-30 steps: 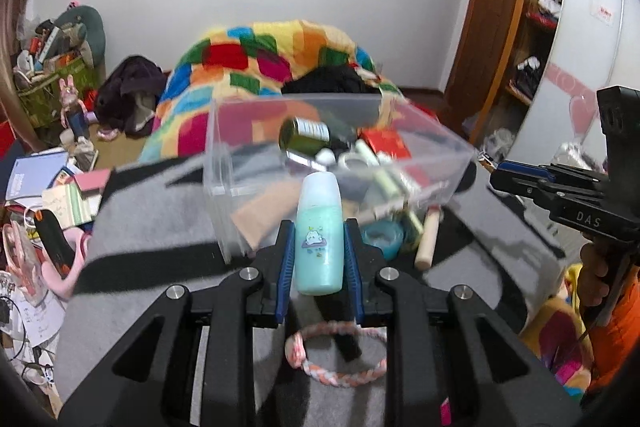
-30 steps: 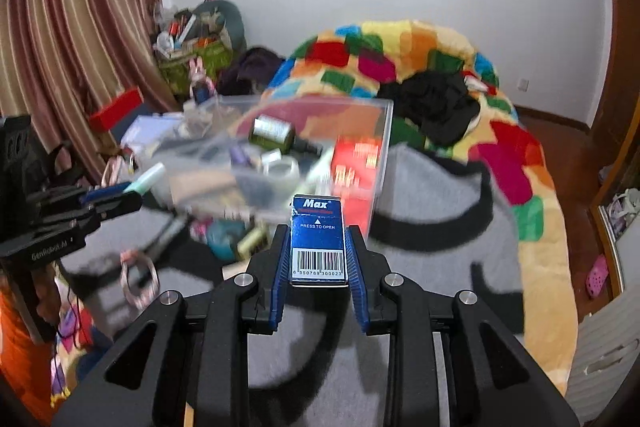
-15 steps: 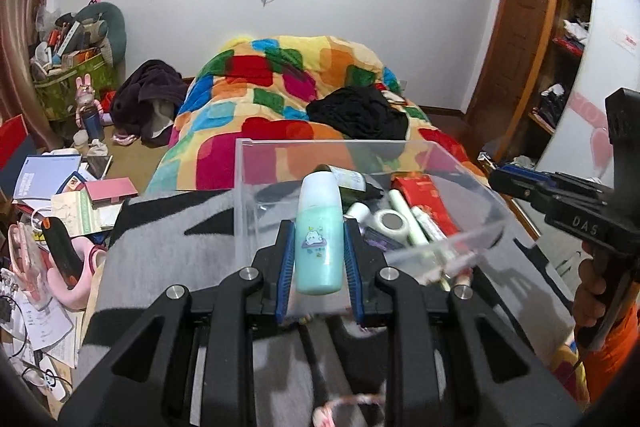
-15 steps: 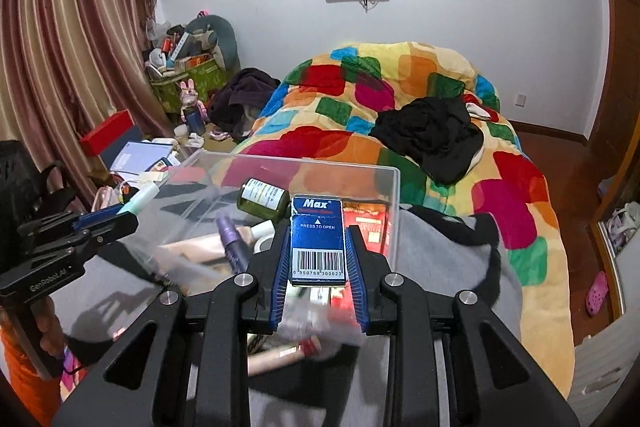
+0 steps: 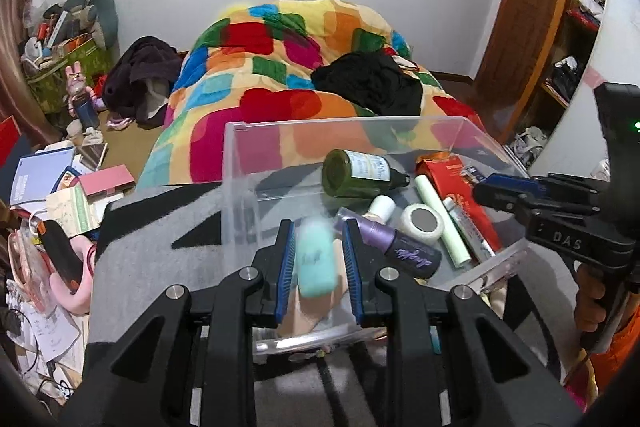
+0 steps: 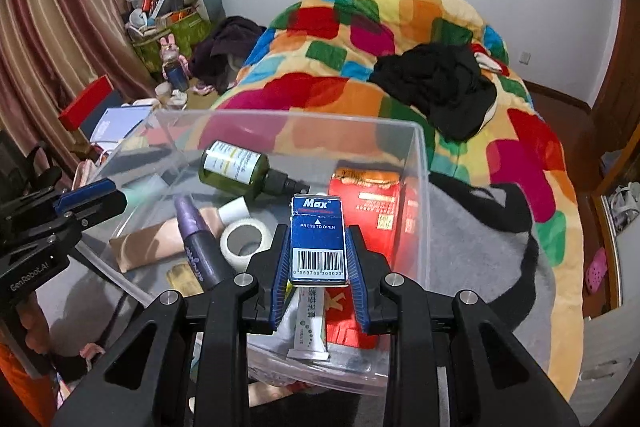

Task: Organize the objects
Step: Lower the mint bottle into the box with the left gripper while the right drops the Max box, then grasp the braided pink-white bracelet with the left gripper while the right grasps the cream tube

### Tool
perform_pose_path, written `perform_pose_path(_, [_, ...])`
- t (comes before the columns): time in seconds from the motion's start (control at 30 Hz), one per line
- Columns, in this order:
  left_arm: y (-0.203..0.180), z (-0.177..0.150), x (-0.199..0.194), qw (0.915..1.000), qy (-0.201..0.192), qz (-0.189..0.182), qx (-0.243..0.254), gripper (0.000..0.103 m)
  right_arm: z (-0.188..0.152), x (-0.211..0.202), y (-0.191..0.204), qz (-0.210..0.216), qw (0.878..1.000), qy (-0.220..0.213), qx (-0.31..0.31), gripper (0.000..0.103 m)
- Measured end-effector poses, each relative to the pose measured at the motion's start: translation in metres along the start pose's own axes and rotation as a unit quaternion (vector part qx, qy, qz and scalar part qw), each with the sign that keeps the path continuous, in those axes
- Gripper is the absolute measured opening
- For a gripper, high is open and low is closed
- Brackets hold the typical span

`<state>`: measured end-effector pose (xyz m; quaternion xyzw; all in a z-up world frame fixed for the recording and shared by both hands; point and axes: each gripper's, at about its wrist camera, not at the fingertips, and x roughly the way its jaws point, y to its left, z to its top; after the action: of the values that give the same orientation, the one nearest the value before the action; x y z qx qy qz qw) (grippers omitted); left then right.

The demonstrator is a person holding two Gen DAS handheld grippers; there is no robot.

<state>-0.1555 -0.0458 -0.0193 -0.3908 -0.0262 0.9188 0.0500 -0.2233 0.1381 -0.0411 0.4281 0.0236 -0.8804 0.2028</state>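
A clear plastic bin (image 5: 344, 123) stands on a grey and black blanket. It holds a green bottle (image 5: 360, 173), a purple tube (image 5: 404, 247), a tape roll (image 5: 422, 223) and a red packet (image 5: 456, 179). My left gripper (image 5: 318, 227) hovers over the bin's near left part, shut on a teal bottle (image 5: 316, 263), which looks blurred between the pads. My right gripper (image 6: 318, 231) is over the bin (image 6: 280, 115) too, shut on a blue "Max" box (image 6: 318, 239) held upright above a white tube (image 6: 310, 323). Each gripper shows at the edge of the other's view.
A bed with a patchwork quilt (image 6: 400, 39) and black clothes (image 6: 440, 87) lies behind the bin. Books, papers and bags clutter the floor at the left (image 5: 60, 179). A wooden shelf unit (image 5: 560, 27) stands at the right. A person's hand (image 5: 588, 303) grips the right handle.
Both grippers have moved forward from in front of the bin to above it, still carrying their objects. The braided bracelet has dropped out of the left view. The teal bottle now looks blurred.
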Motion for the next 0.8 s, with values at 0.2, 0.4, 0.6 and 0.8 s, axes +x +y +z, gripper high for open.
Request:
perform_pose_path(0.2, [-0.01,-0.003,-0.011,0.9998,-0.009,0.0,0.016,0.026,-0.002,-0.015,0.005,0.005,1.0,-0.015,-0.012,0.032])
perform_pose_path(0.4, [-0.019,-0.012,-0.041,0.9986,-0.044,0.0,0.028,0.052,-0.013,-0.049,0.014,0.004,0.998,-0.054,-0.024,0.043])
perform_pose_path(0.6, [-0.025,-0.034,-0.063,0.9978,-0.05,-0.002,0.044,0.062,-0.04,-0.068,0.019,0.01,0.998,-0.063,-0.025,0.056])
perform_pose_path(0.8, [-0.022,-0.069,-0.062,0.9989,-0.019,-0.004,0.042,0.062,-0.071,-0.048,0.027,0.038,0.999,-0.008,-0.011,0.061])
